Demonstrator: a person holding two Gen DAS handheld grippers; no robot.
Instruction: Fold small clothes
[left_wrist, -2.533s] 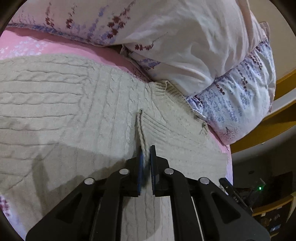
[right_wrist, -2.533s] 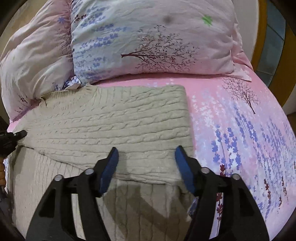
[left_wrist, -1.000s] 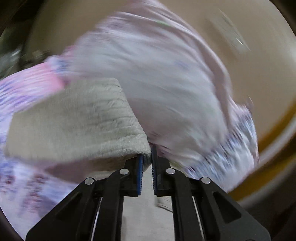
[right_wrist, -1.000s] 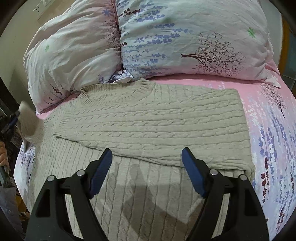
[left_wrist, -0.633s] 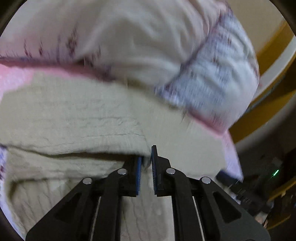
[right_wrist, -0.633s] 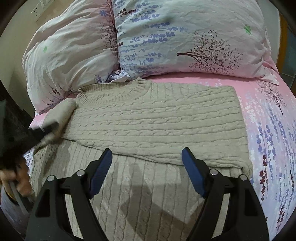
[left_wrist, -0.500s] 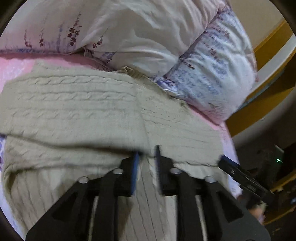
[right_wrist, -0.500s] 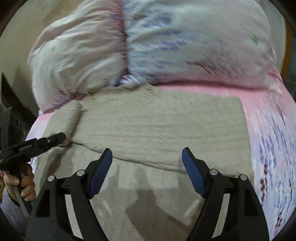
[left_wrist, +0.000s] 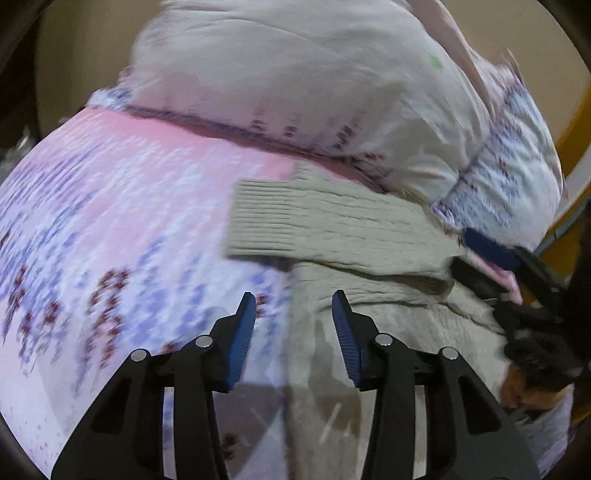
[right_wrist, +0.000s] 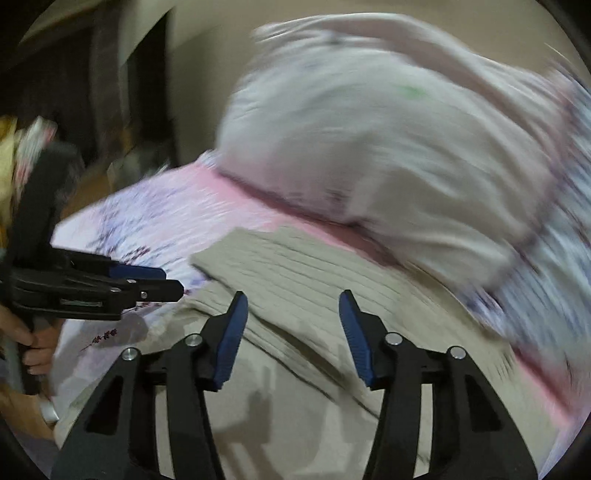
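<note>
A beige cable-knit sweater (left_wrist: 369, 288) lies on the pink floral bedsheet (left_wrist: 110, 221), with one sleeve (left_wrist: 314, 221) folded across its body. My left gripper (left_wrist: 293, 314) is open and empty, hovering just above the sweater's edge. My right gripper (right_wrist: 291, 321) is open and empty above the sweater (right_wrist: 314, 314). The left gripper shows at the left of the right wrist view (right_wrist: 147, 280). The right gripper shows at the right edge of the left wrist view (left_wrist: 517, 277). Both views are blurred by motion.
Two large floral pillows (left_wrist: 332, 81) lie against the sweater's far side; they also show in the right wrist view (right_wrist: 388, 147). A dark doorway and furniture (right_wrist: 92, 92) lie beyond the bed's left edge. A yellow wooden bed frame (left_wrist: 576, 122) stands at the right.
My left gripper has let go of the sleeve, opened, and swung left toward the sweater's edge. My right gripper stayed open and turned left over the sweater.
</note>
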